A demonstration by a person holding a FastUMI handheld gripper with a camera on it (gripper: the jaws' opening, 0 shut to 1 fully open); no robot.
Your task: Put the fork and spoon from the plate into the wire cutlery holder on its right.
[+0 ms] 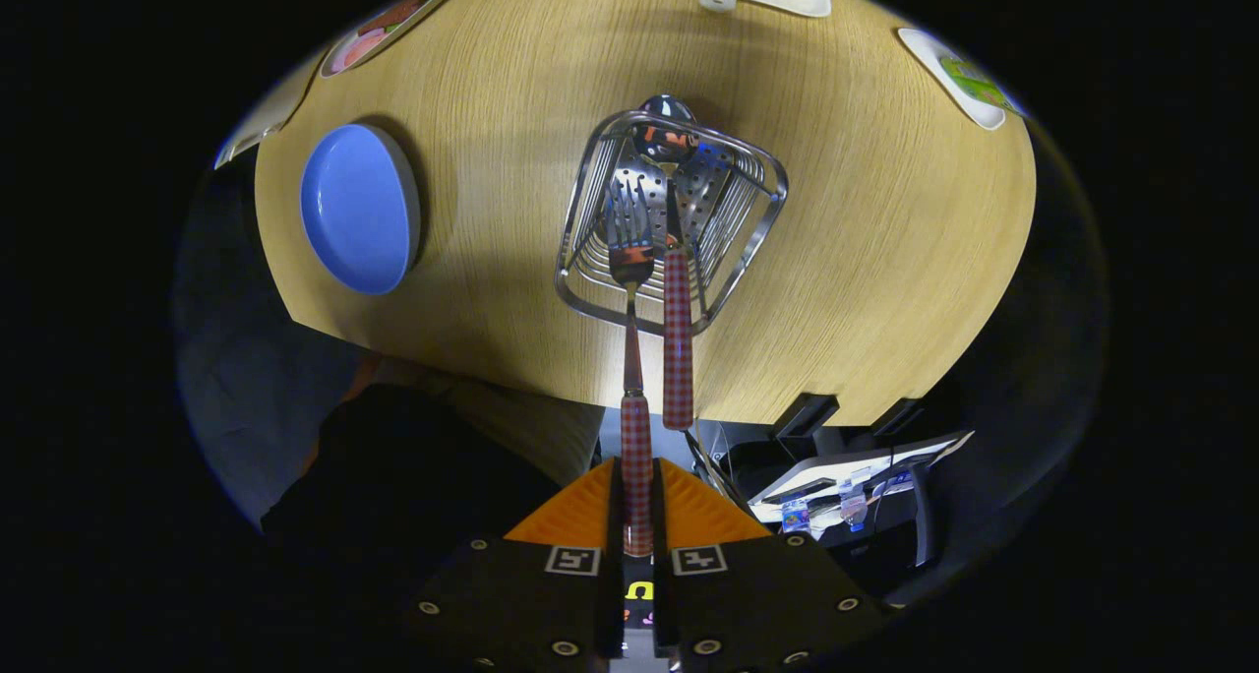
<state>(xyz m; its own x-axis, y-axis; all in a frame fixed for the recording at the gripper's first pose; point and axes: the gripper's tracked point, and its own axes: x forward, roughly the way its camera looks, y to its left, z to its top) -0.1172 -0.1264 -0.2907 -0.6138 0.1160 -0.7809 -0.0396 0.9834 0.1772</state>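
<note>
Fork (629,250), held by its checked handle between both fingers of the gripper (636,501), hangs tines-down inside the wire cutlery holder (757,230). The gripper points straight down over the round wooden table (885,260), clamped on the handle. The blue plate (356,208) lies left of the holder, well apart. The spoon (676,338) stands in the holder, just beside the fork.

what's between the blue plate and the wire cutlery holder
Only bare wooden table lies between the blue plate and the wire cutlery holder in the gripper view; the fingers grip the fork.
</note>
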